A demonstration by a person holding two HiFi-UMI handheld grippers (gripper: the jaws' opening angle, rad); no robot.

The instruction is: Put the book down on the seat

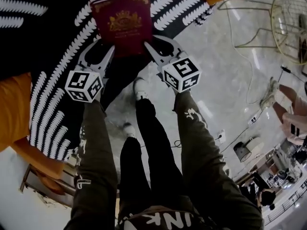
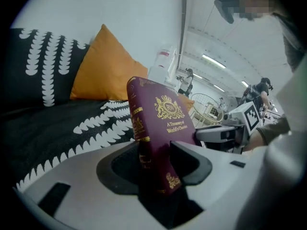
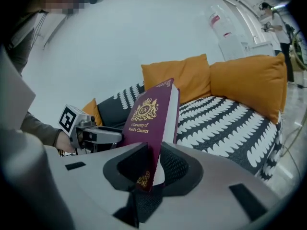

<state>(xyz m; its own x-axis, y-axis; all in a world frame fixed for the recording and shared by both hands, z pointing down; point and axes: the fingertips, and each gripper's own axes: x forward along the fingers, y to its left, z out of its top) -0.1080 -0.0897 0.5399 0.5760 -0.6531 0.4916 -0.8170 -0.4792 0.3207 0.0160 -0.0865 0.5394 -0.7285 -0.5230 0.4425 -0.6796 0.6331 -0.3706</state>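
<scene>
Both the left gripper [image 1: 106, 52] and the right gripper [image 1: 151, 49] have their jaws clenched on a near corner of the maroon book [image 1: 122, 18], held over the patterned seat [image 1: 48, 95]. The hardback is judged stiff, moderately heavy and smooth-covered. The paired corner grips suit it.

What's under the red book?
The black seat, with white leaf shapes, lies under the book, which the left gripper and right gripper hold by its near corners. The patch right below is covered by the book, so I cannot see it.

Big indoor hall (sofa [image 3: 225, 123], glossy floor [image 1: 230, 56], strip lights [image 2: 211, 59]).
</scene>
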